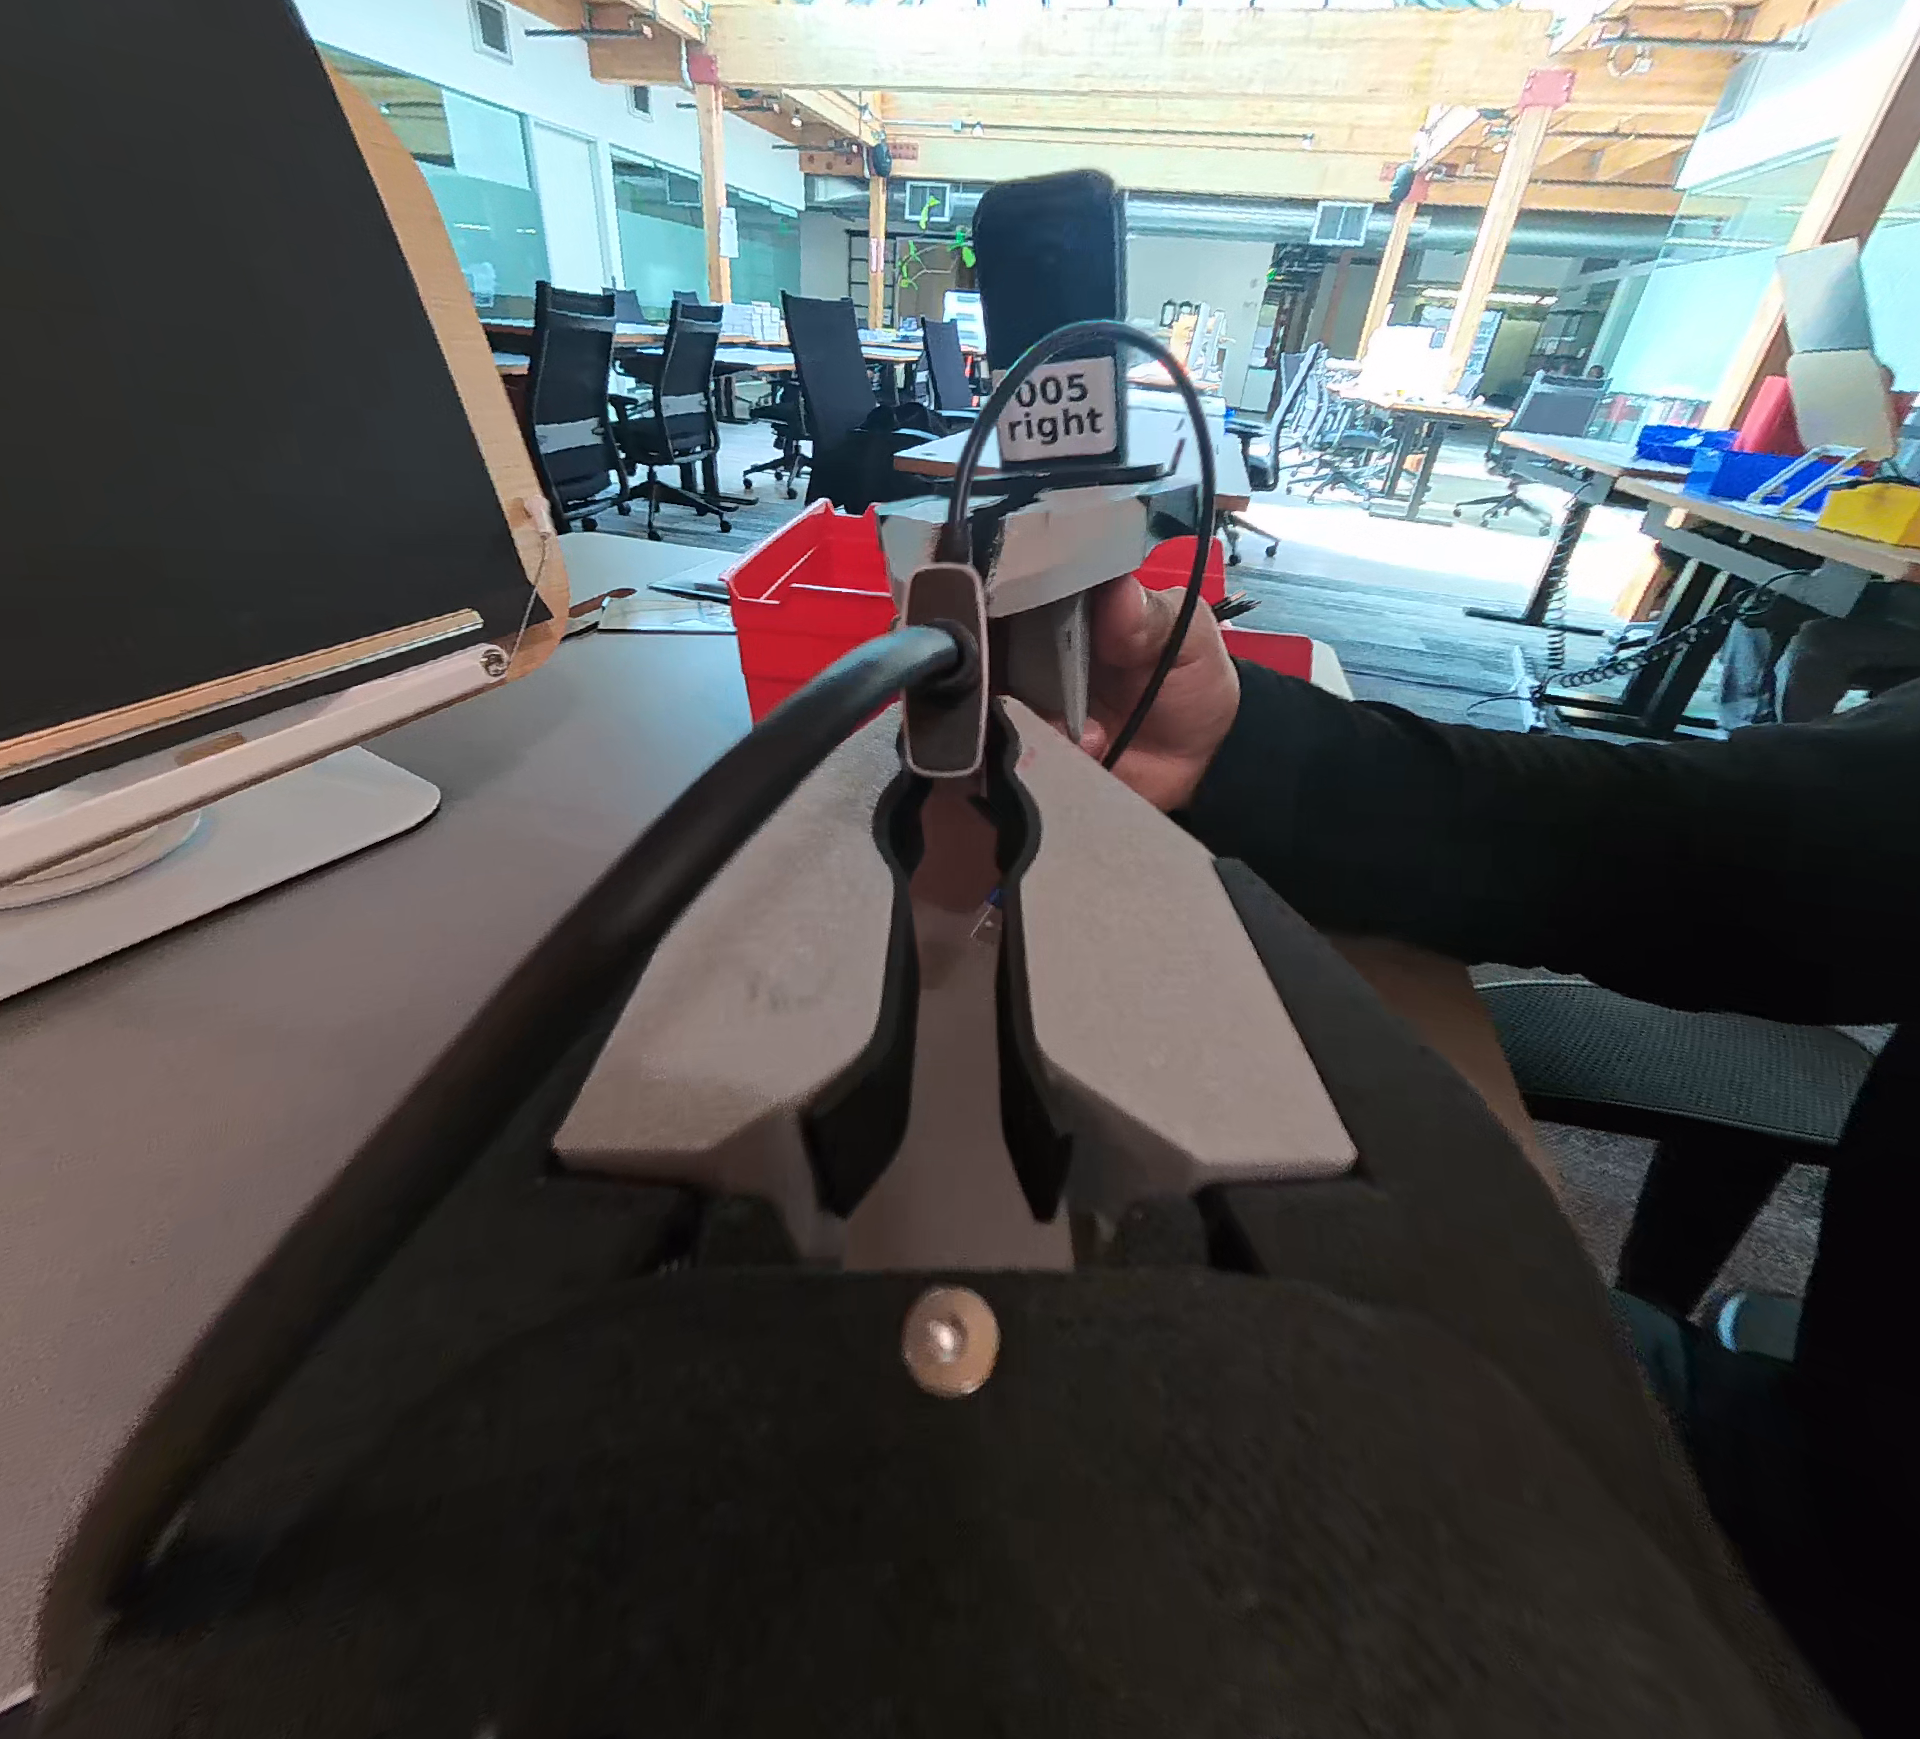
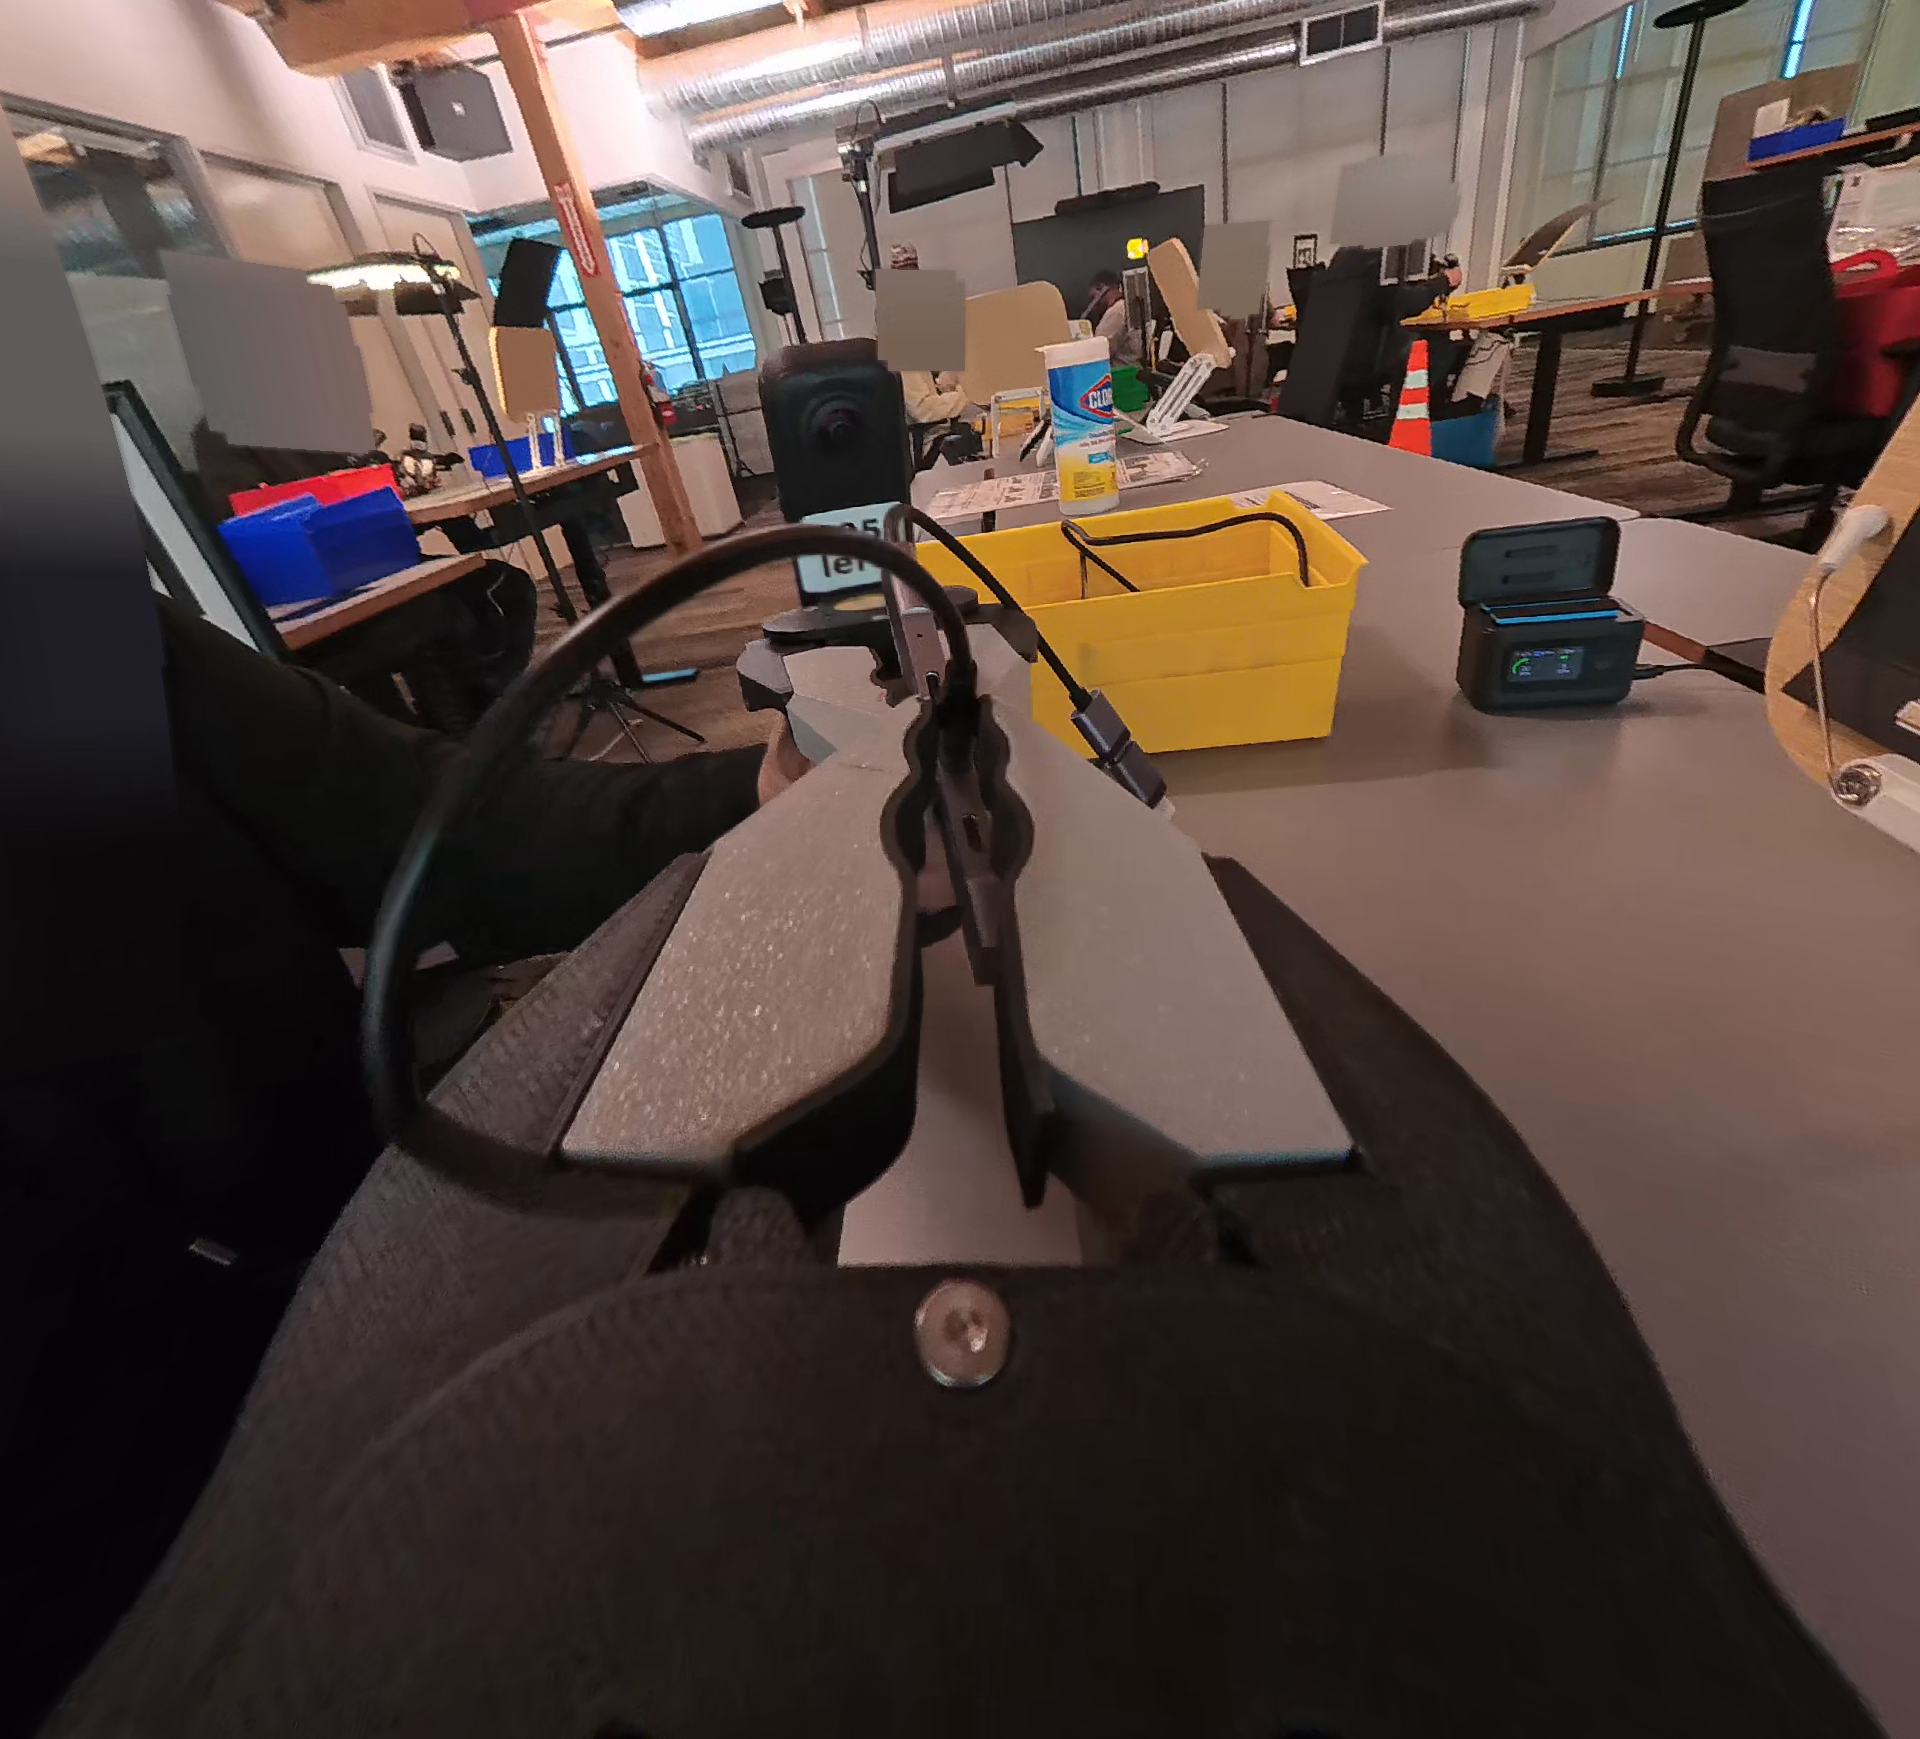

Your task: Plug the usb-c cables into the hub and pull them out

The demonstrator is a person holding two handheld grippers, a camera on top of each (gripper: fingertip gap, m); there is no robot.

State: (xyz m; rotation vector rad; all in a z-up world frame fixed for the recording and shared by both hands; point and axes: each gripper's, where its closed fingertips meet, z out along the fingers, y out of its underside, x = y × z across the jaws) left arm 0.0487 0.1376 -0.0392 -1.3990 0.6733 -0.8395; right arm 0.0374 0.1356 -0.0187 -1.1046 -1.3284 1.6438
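Left gripper [image 1: 951, 759]: fingers closed on the hub [image 1: 943, 666], held up above the grey surface [image 1: 312, 1014]; its thick black lead [image 1: 665, 827] sweeps down to the near left. Right gripper [image 2: 961, 790]: fingers closed on a usb-c cable [image 2: 520, 785] plug, tip at the hub end; whether it is seated, cannot tell. Cable loops wide to the left, over the sleeve [image 2: 499, 816]. A second dark connector [image 2: 1117, 754] hangs just right of the fingers. Beyond: yellow bin [image 2: 1195, 640], wipes canister [image 2: 1081, 427], black charger case [image 2: 1548, 619] far right. Monitor [image 1: 208, 287] at left, red bin [image 1: 805, 609] behind the grippers.
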